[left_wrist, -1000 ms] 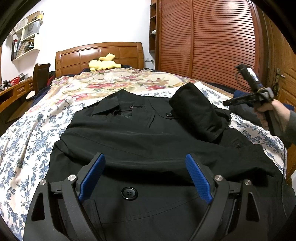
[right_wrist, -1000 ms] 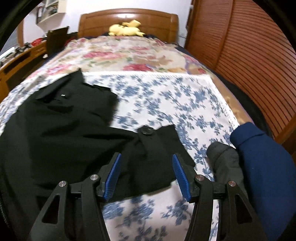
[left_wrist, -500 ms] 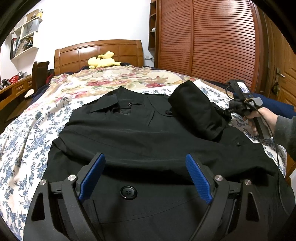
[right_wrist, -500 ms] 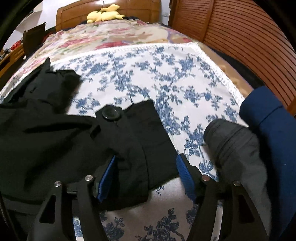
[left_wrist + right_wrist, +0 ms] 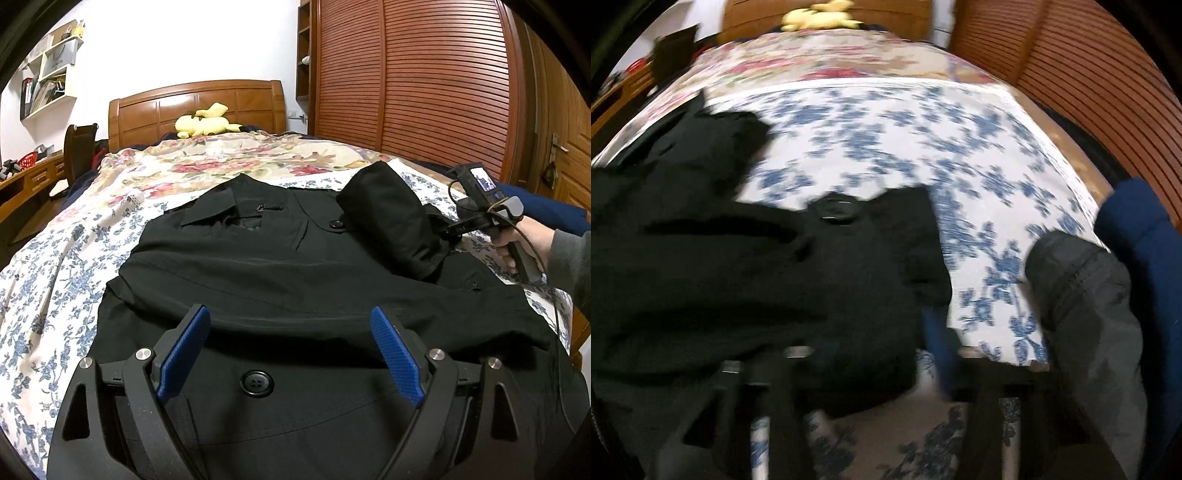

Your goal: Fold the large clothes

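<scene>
A large black coat (image 5: 295, 266) lies spread on the floral bed sheet (image 5: 48, 295), collar toward the headboard. Its right sleeve (image 5: 391, 218) is folded up onto the chest. My left gripper (image 5: 291, 354) is open and empty, low over the coat's lower front near a black button (image 5: 256, 383). My right gripper (image 5: 448, 230) is at the coat's right side by the sleeve cuff. In the blurred right wrist view the cuff flap with its button (image 5: 836, 210) lies between the fingers (image 5: 938, 354); the jaws' state is unclear.
A grey garment (image 5: 1086, 295) and a navy one (image 5: 1141, 236) lie at the bed's right edge. A yellow plush toy (image 5: 205, 123) sits by the wooden headboard (image 5: 195, 107). A slatted wardrobe (image 5: 424, 81) stands on the right, a desk and chair (image 5: 79, 147) on the left.
My right gripper has come down and forward onto the sleeve cuff, which now lies between its fingers. My left gripper has stayed where it was.
</scene>
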Motion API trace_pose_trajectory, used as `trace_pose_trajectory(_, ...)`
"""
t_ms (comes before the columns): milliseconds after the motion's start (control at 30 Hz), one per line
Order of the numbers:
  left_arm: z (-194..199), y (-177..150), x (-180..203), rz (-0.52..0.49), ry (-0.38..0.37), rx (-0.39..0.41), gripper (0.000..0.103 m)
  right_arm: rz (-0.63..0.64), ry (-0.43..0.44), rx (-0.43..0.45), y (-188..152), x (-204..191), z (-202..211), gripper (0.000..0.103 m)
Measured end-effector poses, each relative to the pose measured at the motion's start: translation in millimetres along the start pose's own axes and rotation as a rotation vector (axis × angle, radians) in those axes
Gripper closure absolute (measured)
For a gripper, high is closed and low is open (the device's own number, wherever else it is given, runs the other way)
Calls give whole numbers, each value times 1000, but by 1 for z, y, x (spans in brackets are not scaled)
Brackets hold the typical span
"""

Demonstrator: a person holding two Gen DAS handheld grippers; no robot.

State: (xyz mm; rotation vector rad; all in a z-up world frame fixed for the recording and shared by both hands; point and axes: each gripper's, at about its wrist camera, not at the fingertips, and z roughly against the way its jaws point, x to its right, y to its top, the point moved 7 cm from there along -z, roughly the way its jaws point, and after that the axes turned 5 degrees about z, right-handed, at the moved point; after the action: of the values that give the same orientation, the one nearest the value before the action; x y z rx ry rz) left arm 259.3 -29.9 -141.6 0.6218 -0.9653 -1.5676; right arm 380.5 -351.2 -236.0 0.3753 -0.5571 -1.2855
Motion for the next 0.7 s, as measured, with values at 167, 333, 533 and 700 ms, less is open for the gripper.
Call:
trace_pose_trajectory(167, 15, 0, -6, 8, 13, 9, 14, 39, 23, 109, 7, -15, 46, 88)
trace_pose_trajectory(333, 39, 2, -16, 10, 39, 44, 14, 50, 55, 254, 23, -34, 115, 89)
trace_pose_trajectory(533, 69, 5, -39, 41, 73, 86, 14, 142, 108, 426, 37, -85, 205, 89)
trace_pose_trajectory(700, 90, 3, -56, 55, 106, 112, 14, 220, 167, 515, 37, -134, 259, 89)
